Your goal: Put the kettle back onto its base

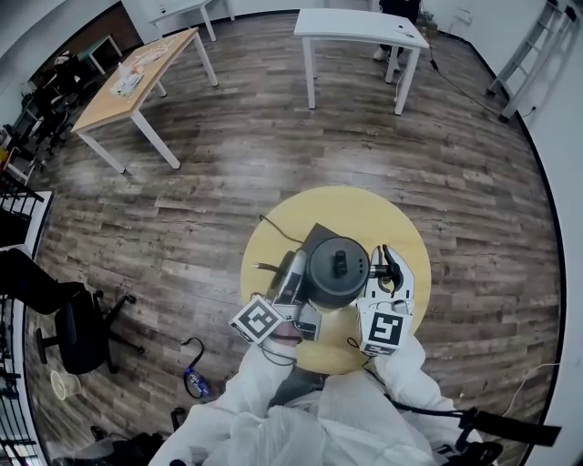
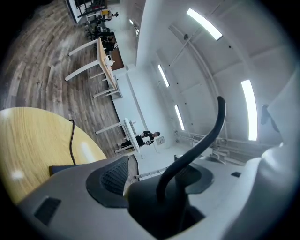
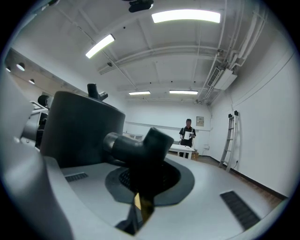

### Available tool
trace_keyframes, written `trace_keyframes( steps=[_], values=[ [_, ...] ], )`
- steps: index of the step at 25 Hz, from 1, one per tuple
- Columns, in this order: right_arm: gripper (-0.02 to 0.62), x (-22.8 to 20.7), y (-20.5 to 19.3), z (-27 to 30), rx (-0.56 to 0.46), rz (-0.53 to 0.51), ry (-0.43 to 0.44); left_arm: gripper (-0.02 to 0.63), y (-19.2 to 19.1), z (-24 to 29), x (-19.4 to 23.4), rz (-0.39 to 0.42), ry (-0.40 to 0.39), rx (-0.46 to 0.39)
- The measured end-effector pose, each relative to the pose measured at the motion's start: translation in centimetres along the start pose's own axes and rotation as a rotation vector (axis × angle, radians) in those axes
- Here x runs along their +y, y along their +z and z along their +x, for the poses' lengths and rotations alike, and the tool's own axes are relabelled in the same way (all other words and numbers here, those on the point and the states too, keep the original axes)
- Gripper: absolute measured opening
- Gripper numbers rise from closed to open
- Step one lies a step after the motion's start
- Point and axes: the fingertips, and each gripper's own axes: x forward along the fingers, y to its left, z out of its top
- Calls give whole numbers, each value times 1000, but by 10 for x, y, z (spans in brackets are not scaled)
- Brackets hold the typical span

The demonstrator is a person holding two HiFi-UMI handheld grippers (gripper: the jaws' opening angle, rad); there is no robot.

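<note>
Your right tongs [image 1: 390, 266] were clamped on the kettle [image 1: 337, 268] by its black handle [image 3: 150, 140], over the dark base [image 1: 318, 235] on the round yellow table [image 1: 364, 214]; whether it was seated I could not tell. Your left tongs [image 1: 293, 275] sat against the kettle's other side, narrowed onto a dark piece [image 2: 154, 206] I could not identify. A cable [image 1: 273, 226] ran off the base. Around you lay a wood-plank floor [image 1: 228, 155], a wooden desk [image 1: 137, 86], a white table [image 1: 355, 25], a ladder [image 1: 533, 55] and an office chair [image 1: 77, 328]
</note>
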Motion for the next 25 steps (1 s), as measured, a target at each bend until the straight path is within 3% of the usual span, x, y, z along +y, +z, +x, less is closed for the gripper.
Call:
trace_keyframes(
  steps=[3, 7, 14, 20, 25],
  values=[
    [31, 4, -16, 10, 13, 24, -3, 301, 6, 9, 14, 85, 9, 35],
    [31, 6, -41, 24, 8, 45, -8, 287, 3, 19, 37, 76, 36, 55],
    [31, 7, -90, 51, 61, 57, -17, 255, 0, 50, 81, 175, 39, 121],
    [31, 11, -126, 68, 81, 59, -30, 235, -3, 62, 125, 217, 128, 149],
    [31, 13, -148, 78, 106, 52, -46, 233, -8, 66, 154, 204, 200, 162]
  ],
)
